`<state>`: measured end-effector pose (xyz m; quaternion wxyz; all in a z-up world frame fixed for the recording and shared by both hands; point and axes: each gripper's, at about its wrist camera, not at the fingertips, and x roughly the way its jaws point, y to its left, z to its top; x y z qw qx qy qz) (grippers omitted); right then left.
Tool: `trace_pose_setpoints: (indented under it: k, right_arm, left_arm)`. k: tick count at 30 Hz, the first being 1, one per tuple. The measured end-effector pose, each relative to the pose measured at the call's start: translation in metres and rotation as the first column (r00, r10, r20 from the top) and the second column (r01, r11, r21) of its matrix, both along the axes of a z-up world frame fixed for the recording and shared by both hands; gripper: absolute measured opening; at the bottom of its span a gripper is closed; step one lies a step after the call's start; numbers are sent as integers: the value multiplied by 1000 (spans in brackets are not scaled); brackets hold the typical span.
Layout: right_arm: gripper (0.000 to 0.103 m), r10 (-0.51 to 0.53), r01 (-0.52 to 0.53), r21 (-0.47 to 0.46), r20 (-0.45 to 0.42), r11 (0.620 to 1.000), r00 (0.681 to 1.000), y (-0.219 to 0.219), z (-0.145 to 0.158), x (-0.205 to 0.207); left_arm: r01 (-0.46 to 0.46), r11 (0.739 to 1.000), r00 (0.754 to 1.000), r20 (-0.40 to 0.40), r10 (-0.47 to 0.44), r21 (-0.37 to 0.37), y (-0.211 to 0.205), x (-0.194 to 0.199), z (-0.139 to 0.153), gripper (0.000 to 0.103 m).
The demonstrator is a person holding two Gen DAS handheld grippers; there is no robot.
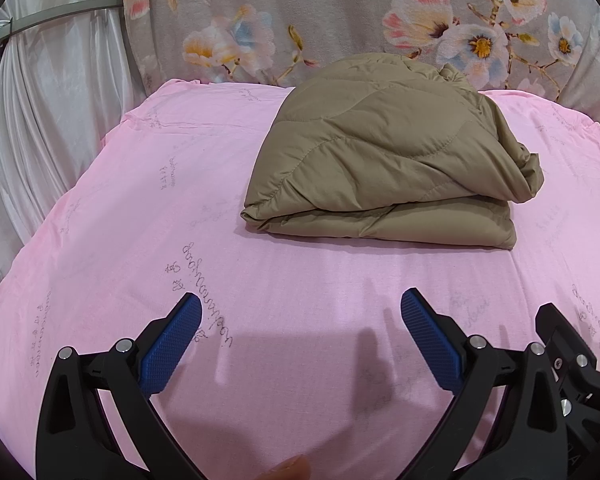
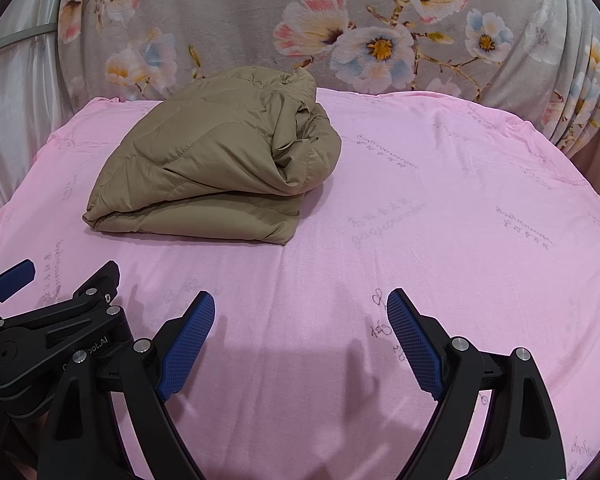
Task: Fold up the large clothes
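Lying folded into a compact bundle on the pink bed sheet [image 1: 140, 200]: the tan quilted jacket [image 1: 384, 156], toward the far side of the bed, near the floral cover [image 1: 340, 12] behind it. Showing several stacked layers at the near edge; bunching loosely at the right end, with rumpled folds protruding there.

Hovering over bare sheet, well apart from the garment: the left hand-held gripper [image 1: 300, 320] and the right hand-held gripper [image 2: 300, 320], side by side. Standing wide apart on both, blue pads [image 2: 188, 344] clamping on nothing.

Judging the folding as essentially complete, or pausing between folds. Calling, if anything, for a reach forward to the untidy right end, pinching the loose fabric and tucking or flattening it without disturbing the stacked layers beneath.
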<state>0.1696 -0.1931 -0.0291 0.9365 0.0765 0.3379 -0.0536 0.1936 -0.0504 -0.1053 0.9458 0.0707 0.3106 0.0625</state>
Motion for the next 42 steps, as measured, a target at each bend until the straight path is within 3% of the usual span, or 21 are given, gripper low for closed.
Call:
trace_pose_setpoints:
  k: [10,42]
  right_arm:
    - [86,-30,30,-44,-12,999,999,0,0,0]
    - [86,-24,24,-42,-11,999,1000,-2,-1,0]
  left_arm:
    - [-9,1000,1000,-5,9,24,-1,2,-1,95]
    - [5,1000,1000,1,-5,19,0,0,2,91]
